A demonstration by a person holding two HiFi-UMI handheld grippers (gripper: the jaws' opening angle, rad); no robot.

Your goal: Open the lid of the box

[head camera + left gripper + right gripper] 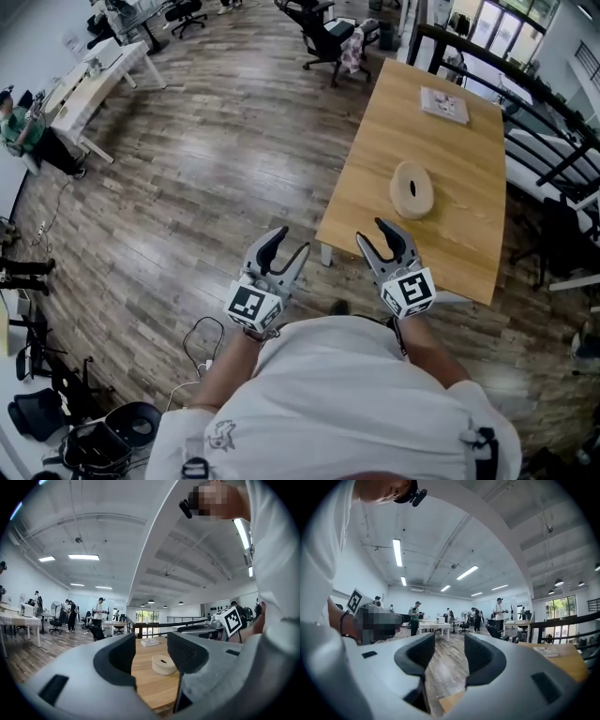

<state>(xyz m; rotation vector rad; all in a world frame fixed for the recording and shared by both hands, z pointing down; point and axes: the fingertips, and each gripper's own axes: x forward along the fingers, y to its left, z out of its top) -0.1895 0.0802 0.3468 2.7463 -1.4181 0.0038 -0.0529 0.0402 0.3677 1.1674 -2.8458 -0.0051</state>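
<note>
Nearby, holding the left gripper (289, 242) level over the plank floor (187, 187), just short of the wooden table's (394, 131) near corner, and showing its jaws parted with nothing between them. Holding the right gripper (373, 234) beside it at the table's near edge, likewise showing released, empty jaws. Further on, looking at the round cream box (412, 189) sitting closed near the tabletop's middle, well apart from both grippers and framed in the gap of the left gripper's jaws in its own view. Beyond, seeing a booklet (443, 104) lying at the table's far end. Farthest, making out office chairs (323, 37), white desks (94, 80) and several people (99, 613) standing about.
</note>
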